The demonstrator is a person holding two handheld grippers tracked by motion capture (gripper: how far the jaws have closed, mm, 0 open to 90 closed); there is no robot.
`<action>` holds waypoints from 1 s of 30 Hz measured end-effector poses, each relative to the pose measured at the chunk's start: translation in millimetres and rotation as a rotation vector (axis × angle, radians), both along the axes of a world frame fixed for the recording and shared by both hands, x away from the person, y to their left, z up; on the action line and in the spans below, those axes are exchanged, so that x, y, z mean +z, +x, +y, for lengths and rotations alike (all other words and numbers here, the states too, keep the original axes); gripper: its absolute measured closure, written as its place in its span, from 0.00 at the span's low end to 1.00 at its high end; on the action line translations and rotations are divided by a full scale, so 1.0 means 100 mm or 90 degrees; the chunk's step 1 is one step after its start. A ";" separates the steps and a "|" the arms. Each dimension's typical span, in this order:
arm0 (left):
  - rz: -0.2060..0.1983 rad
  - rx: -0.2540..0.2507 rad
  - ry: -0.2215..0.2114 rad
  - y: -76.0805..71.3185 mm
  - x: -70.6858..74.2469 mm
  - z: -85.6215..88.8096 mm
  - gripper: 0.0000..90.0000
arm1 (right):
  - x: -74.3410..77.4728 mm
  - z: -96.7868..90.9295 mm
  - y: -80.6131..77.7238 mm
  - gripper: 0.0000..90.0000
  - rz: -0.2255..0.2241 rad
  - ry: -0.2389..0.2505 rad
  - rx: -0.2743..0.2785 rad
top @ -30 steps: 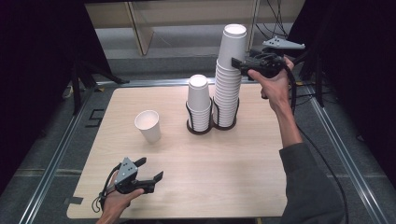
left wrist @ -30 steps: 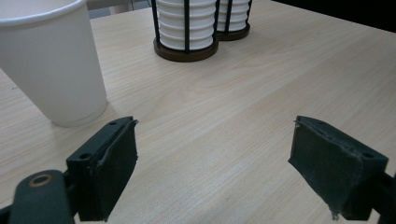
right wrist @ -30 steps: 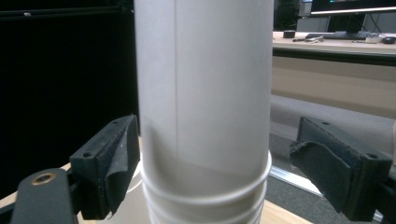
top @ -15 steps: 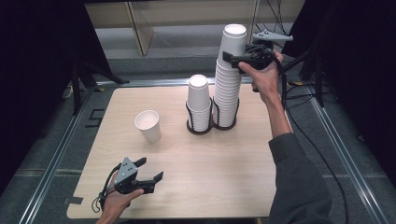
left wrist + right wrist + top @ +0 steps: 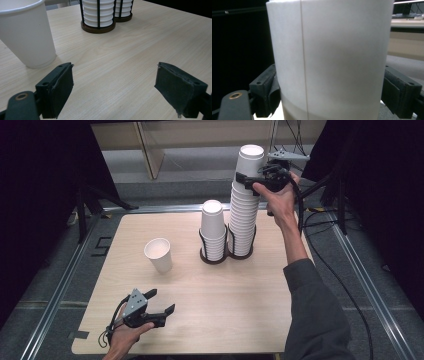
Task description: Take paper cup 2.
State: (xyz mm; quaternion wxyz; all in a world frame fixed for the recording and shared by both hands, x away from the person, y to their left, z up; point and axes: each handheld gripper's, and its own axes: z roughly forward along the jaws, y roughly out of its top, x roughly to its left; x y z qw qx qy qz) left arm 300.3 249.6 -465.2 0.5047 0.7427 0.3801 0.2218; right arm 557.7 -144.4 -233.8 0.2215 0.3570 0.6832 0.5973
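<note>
Where the wooden table (image 5: 240, 300) carries the tall stack of white paper cups (image 5: 244, 210) in its black wire holder, taken as landmark. No legible print or brand on any cup; seam line only, seen in right gripper view on top cup (image 5: 332, 57).

Right gripper (image 5: 248, 179) raised at the stack's top, jaws set either side of the top cup (image 5: 250, 159), pads against or just beside its wall; firm pinch or not, cannot tell. Right hand (image 5: 277, 195) behind the stack, forearm stretched up from grey sleeve (image 5: 312, 305).

Shorter cup stack (image 5: 213, 230) touching-close left of landmark, own holder. Single paper cup (image 5: 159, 255) farther left, upright, standing alone.

Left gripper (image 5: 160, 302) well toward near edge, low over table, jaws spread wide, nothing between. Left hand (image 5: 125, 332) gripping from below.
</note>
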 end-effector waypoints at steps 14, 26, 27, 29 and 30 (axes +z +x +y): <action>0.001 -0.003 -0.001 0.00 0.00 0.00 0.16 | 0.37 -0.04 -0.12 0.18 -0.044 0.029 -0.017; 0.002 -0.006 0.003 0.01 -0.02 0.00 0.16 | 0.74 -0.14 -0.27 0.18 -0.093 0.050 -0.032; 0.002 -0.006 0.003 0.01 -0.02 0.00 0.16 | 0.76 -0.16 -0.29 0.18 -0.093 0.050 -0.034; 0.003 -0.006 0.004 0.01 -0.02 0.00 0.16 | 0.79 -0.20 -0.32 0.18 -0.095 0.055 -0.030; 0.003 -0.006 0.003 0.01 -0.02 0.00 0.16 | 0.81 -0.22 -0.34 0.18 -0.097 0.054 -0.034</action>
